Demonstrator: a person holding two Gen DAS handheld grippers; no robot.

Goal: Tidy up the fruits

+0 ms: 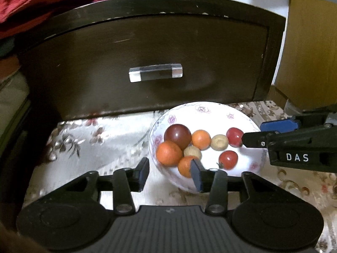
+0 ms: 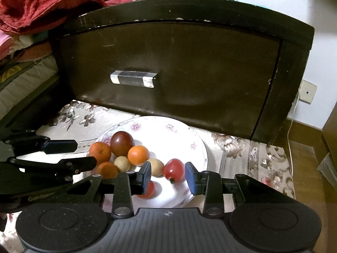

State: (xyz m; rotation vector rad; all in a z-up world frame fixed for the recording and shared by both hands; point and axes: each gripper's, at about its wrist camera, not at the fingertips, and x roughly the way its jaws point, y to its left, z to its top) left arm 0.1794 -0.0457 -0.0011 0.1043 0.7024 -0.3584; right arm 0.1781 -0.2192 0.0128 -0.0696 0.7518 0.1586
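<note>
plate: white floral plate (image 1: 212, 109) sits on the flowered cloth (image 1: 101, 139), right in front of the dark drawer (image 1: 147, 63). Everything below is placed off the plate.
fruit: all piled on the plate's left half. Dark red one (image 1: 177, 136) at the back, oranges (image 1: 169, 153) around it, two tan ones (image 1: 219, 142) in the middle, red ones (image 1: 228, 159) toward the right. Clumped like that they prop each other, so I guess they don't roll.
left hand-held gripper (image 1: 171, 175): at the plate's near-left rim, released, nothing between the pads. One pad is in front of the nearest orange, the other is off the plate, so no grasp.
right hand-held gripper (image 2: 168, 176): over the plate's near side, a red fruit (image 2: 174, 170) sits in the gap. It's blurry, can't tell if the pads actually touch it.
next, probably: one fruit at a time.
</note>
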